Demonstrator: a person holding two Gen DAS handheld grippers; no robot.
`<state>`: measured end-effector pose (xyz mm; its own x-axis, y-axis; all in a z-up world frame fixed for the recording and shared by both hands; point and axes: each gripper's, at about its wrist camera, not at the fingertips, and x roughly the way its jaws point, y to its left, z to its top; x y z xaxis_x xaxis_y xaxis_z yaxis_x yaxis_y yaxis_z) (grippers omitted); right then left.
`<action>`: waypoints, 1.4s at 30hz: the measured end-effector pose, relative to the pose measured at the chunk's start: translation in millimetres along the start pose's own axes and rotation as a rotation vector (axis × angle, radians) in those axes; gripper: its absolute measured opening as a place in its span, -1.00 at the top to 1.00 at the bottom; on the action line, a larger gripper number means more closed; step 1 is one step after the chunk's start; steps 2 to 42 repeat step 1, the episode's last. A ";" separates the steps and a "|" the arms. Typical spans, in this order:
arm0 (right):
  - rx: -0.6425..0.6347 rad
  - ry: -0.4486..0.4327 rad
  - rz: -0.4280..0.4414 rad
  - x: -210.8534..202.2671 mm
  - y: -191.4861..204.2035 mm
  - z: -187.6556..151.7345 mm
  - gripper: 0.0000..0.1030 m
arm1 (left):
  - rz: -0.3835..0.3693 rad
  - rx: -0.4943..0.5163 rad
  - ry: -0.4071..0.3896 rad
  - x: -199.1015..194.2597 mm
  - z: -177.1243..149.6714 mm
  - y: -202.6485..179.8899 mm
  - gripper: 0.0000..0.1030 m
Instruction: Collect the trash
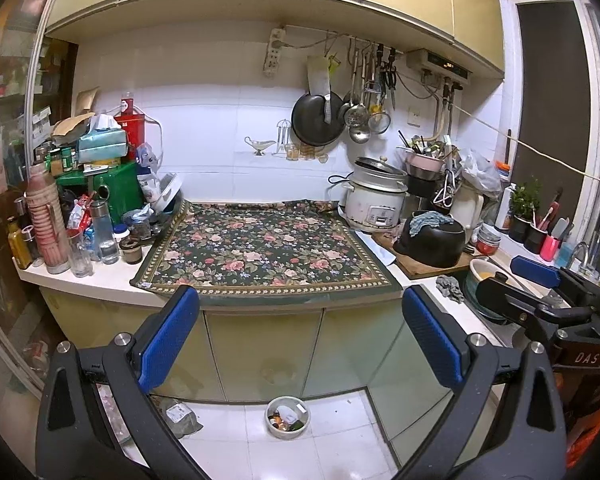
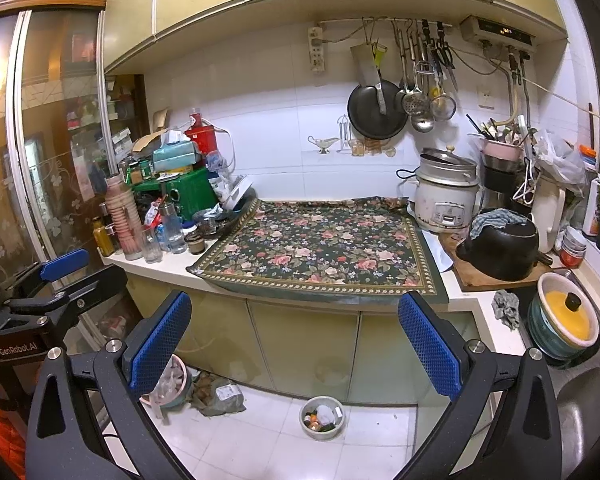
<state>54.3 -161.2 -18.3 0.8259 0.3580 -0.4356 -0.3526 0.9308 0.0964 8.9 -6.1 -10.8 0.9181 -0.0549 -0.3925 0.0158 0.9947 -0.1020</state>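
Left wrist: two hand-held grippers spread, left (image 1: 300, 328), right (image 2: 296, 330); one floor bowl (image 1: 287, 417).

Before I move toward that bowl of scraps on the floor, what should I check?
1. Left gripper open, holding nothing: ok.
2. Right gripper open, holding nothing: ok.
3. Bowl upright on the floor tiles, in both views: ok.
4. Floor between the grippers and the bowl free of obstacles: ok.
5. Bag lying on the floor left of the bowl, apart from it: ok.
6. Whether the bowl's contents are all trash: cannot tell.
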 end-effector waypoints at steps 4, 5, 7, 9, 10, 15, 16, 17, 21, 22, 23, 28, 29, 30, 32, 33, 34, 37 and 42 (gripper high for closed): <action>-0.001 0.001 0.003 4.4 -1.9 1.8 -1.00 | 0.005 -0.002 0.003 5.2 1.3 0.2 -0.98; -0.001 0.001 0.003 4.4 -1.9 1.8 -1.00 | 0.005 -0.002 0.003 5.2 1.3 0.2 -0.98; -0.001 0.001 0.003 4.4 -1.9 1.8 -1.00 | 0.005 -0.002 0.003 5.2 1.3 0.2 -0.98; -0.001 0.001 0.003 4.4 -1.9 1.8 -1.00 | 0.005 -0.002 0.003 5.2 1.3 0.2 -0.98; -0.001 0.001 0.003 4.4 -1.9 1.8 -1.00 | 0.005 -0.002 0.003 5.2 1.3 0.2 -0.98; -0.001 0.001 0.003 4.4 -1.9 1.8 -1.00 | 0.005 -0.002 0.003 5.2 1.3 0.2 -0.98; -0.001 0.001 0.003 4.4 -1.9 1.8 -1.00 | 0.005 -0.002 0.003 5.2 1.3 0.2 -0.98; -0.001 0.001 0.003 4.4 -1.9 1.8 -1.00 | 0.005 -0.002 0.003 5.2 1.3 0.2 -0.98; -0.001 0.001 0.003 4.4 -1.9 1.8 -1.00 | 0.005 -0.002 0.003 5.2 1.3 0.2 -0.98; -0.001 0.001 0.003 4.4 -1.9 1.8 -1.00 | 0.005 -0.002 0.003 5.2 1.3 0.2 -0.98; -0.001 0.001 0.003 4.4 -1.9 1.8 -1.00 | 0.005 -0.002 0.003 5.2 1.3 0.2 -0.98; -0.001 0.001 0.003 4.4 -1.9 1.8 -1.00 | 0.005 -0.002 0.003 5.2 1.3 0.2 -0.98; -0.001 0.001 0.003 4.4 -1.9 1.8 -1.00 | 0.005 -0.002 0.003 5.2 1.3 0.2 -0.98; -0.001 0.001 0.003 4.4 -1.9 1.8 -1.00 | 0.005 -0.002 0.003 5.2 1.3 0.2 -0.98; -0.001 0.001 0.003 4.4 -1.9 1.8 -1.00 | 0.005 -0.002 0.003 5.2 1.3 0.2 -0.98; -0.001 0.001 0.003 4.4 -1.9 1.8 -1.00 | 0.005 -0.002 0.003 5.2 1.3 0.2 -0.98; -0.001 0.001 0.003 4.4 -1.9 1.8 -1.00 | 0.005 -0.002 0.003 5.2 1.3 0.2 -0.98; -0.001 0.001 0.003 4.4 -1.9 1.8 -1.00 | 0.005 -0.002 0.003 5.2 1.3 0.2 -0.98; -0.001 0.001 0.003 4.4 -1.9 1.8 -1.00 | 0.005 -0.002 0.003 5.2 1.3 0.2 -0.98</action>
